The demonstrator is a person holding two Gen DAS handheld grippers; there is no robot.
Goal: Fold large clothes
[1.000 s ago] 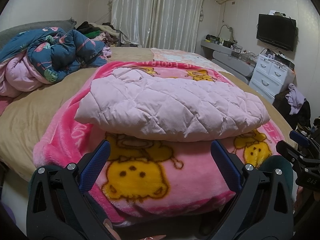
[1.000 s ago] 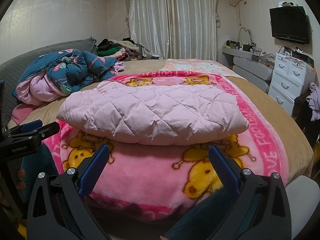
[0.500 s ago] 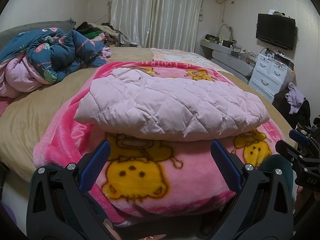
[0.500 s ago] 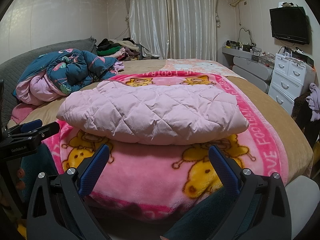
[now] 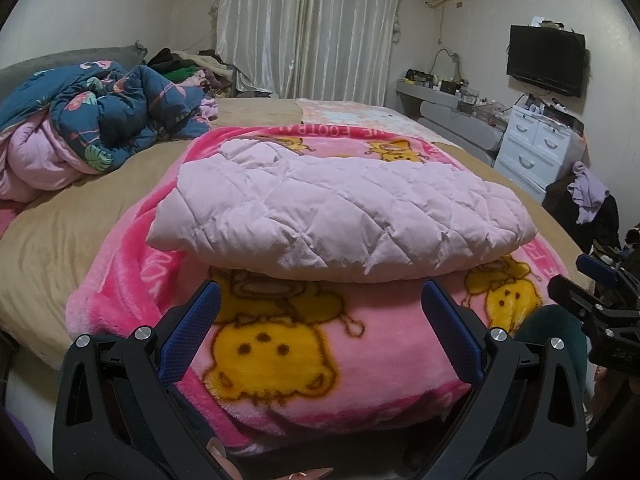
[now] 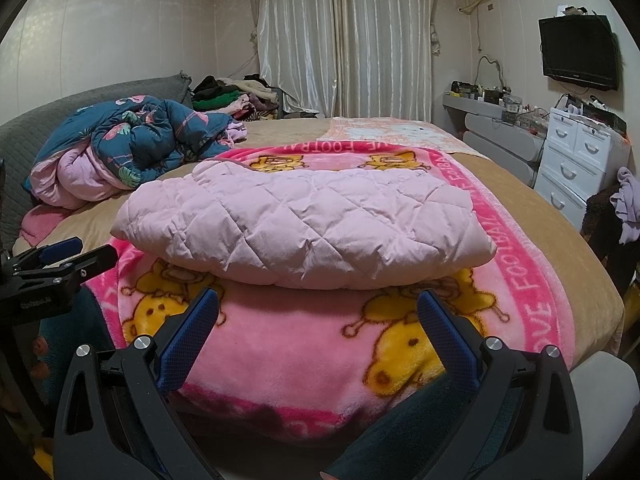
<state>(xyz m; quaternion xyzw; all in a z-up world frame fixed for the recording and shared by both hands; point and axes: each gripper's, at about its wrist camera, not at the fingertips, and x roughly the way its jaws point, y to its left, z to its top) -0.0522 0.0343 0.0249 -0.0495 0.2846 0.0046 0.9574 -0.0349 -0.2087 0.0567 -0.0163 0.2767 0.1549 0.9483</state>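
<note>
A pale pink quilted garment (image 5: pixel 340 216) lies folded into a thick pad on a pink cartoon blanket (image 5: pixel 280 344) on the bed; it also shows in the right wrist view (image 6: pixel 308 224), on the same blanket (image 6: pixel 288 340). My left gripper (image 5: pixel 320 312) is open and empty, held at the bed's near edge short of the garment. My right gripper (image 6: pixel 318 316) is open and empty, also short of the garment. The right gripper shows at the right edge of the left wrist view (image 5: pixel 592 292); the left gripper shows at the left edge of the right wrist view (image 6: pixel 60 264).
A crumpled blue floral duvet (image 5: pixel 100 120) lies at the bed's far left. A clothes pile (image 6: pixel 232 96) sits by the curtains. White drawers (image 6: pixel 580 160), a TV (image 6: pixel 576 52) and a chair with clothes (image 5: pixel 588 204) stand at the right. Tan sheet (image 5: pixel 60 232) surrounds the blanket.
</note>
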